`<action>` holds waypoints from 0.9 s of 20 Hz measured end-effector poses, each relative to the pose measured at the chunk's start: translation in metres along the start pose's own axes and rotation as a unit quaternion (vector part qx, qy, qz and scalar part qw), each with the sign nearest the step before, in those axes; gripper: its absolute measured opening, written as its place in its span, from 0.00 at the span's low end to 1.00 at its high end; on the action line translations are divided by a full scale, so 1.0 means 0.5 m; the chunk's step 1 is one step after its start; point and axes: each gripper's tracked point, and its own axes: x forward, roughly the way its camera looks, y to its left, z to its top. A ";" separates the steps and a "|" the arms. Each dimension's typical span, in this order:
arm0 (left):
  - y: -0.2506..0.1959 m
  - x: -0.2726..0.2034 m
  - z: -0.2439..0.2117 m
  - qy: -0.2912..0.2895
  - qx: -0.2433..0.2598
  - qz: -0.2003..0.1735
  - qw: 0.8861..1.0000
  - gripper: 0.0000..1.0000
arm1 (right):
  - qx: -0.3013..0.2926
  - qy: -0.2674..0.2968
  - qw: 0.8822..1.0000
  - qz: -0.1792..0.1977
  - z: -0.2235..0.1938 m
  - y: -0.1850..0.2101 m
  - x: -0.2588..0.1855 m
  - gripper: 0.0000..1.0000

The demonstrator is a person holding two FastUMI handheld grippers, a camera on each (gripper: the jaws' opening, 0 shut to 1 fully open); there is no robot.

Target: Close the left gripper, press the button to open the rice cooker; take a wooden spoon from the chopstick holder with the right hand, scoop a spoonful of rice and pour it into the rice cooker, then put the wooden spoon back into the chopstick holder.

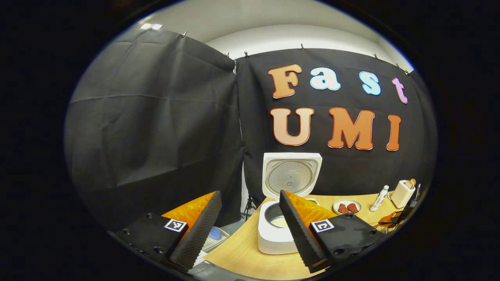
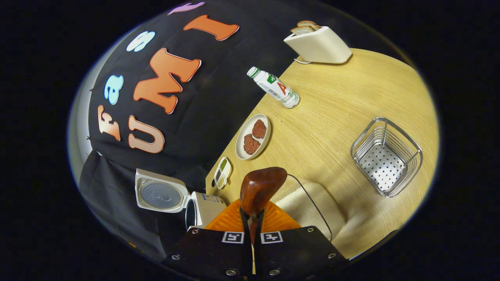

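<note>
The white rice cooker [image 1: 273,236] stands open on the wooden table, its lid [image 1: 291,175] raised and something pale inside the pot. My left gripper [image 1: 249,195] hangs open in front of it, fingers wide apart and holding nothing. In the right gripper view, my right gripper [image 2: 252,218] is shut on the handle of a wooden spoon [image 2: 261,188]. The spoon's bowl points forward above a container of rice [image 2: 312,210] just below the fingers. The chopstick holder [image 2: 386,156], a metal wire basket, stands to the right. The open rice cooker [image 2: 164,195] sits at lower left.
Along the back of the table are a plate with pieces of red meat [image 2: 254,136], a small condiment dish [image 2: 222,171], a white bottle [image 2: 275,88] and a toaster with bread [image 2: 318,45]. Bare tabletop [image 2: 332,117] lies between them and the basket. The table's left edge runs beside the cooker.
</note>
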 end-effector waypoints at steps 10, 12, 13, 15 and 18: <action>0.020 0.037 -0.011 0.006 -0.011 -0.008 1.000 1.00 | 0.023 -0.005 1.000 0.012 0.025 0.116 -0.025 0.01; 0.026 0.051 -0.016 0.014 -0.020 -0.019 1.000 1.00 | 0.023 -0.007 0.999 0.023 0.026 0.160 -0.031 0.01; 0.029 0.057 -0.019 0.017 -0.022 -0.024 0.999 1.00 | 0.023 -0.010 0.999 0.027 0.024 0.182 -0.033 0.01; 0.041 0.071 -0.023 0.020 -0.023 -0.031 0.999 1.00 | 0.024 -0.014 0.999 0.036 0.021 0.227 -0.026 0.01; 0.054 0.085 -0.022 0.021 -0.027 -0.044 0.998 1.00 | 0.024 -0.015 0.998 0.052 0.009 0.301 -0.009 0.02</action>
